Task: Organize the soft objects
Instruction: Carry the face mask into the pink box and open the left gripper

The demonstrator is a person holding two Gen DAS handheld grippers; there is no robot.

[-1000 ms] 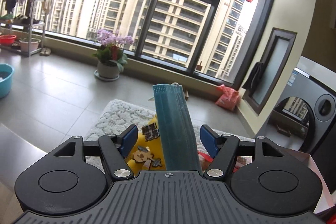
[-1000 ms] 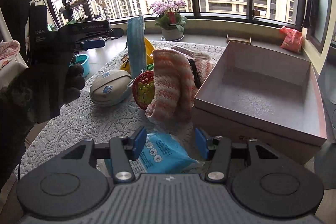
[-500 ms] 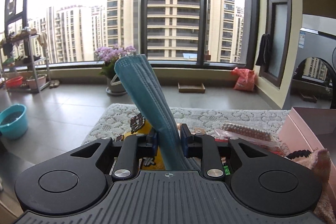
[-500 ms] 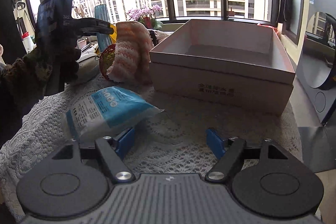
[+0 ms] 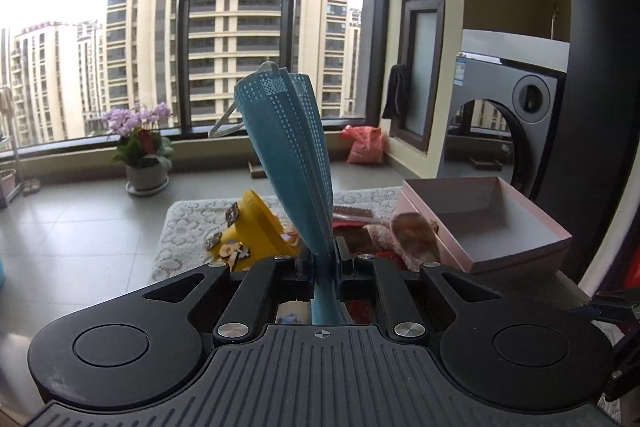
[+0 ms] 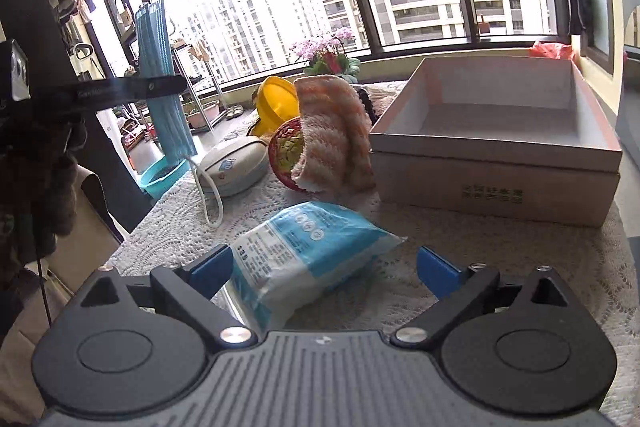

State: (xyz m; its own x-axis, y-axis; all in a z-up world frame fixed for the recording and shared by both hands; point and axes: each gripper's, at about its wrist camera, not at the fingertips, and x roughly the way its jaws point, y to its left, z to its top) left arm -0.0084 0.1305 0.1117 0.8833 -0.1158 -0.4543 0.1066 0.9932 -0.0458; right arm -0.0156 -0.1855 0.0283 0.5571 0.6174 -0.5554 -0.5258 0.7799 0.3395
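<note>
My left gripper (image 5: 322,261) is shut on a blue face mask (image 5: 290,155) that stands up from the jaws, held above the table's left side; the mask also shows in the right wrist view (image 6: 160,83). My right gripper (image 6: 322,269) is open and empty, just behind a blue-and-white tissue pack (image 6: 308,251) on the lace tablecloth. An orange-and-white knitted cloth (image 6: 336,135) leans near the open pink box (image 6: 496,123), which also shows in the left wrist view (image 5: 500,223).
A white oval case (image 6: 234,165), a red woven ball (image 6: 286,151) and a yellow container (image 6: 276,103) sit at the table's far left. A washing machine (image 5: 508,115) stands at the right. A flower pot (image 5: 142,147) sits on the floor by the window.
My left gripper closed on the mask and lifted and turned right with it. My right gripper pulled back from the tissue pack and stayed open.
</note>
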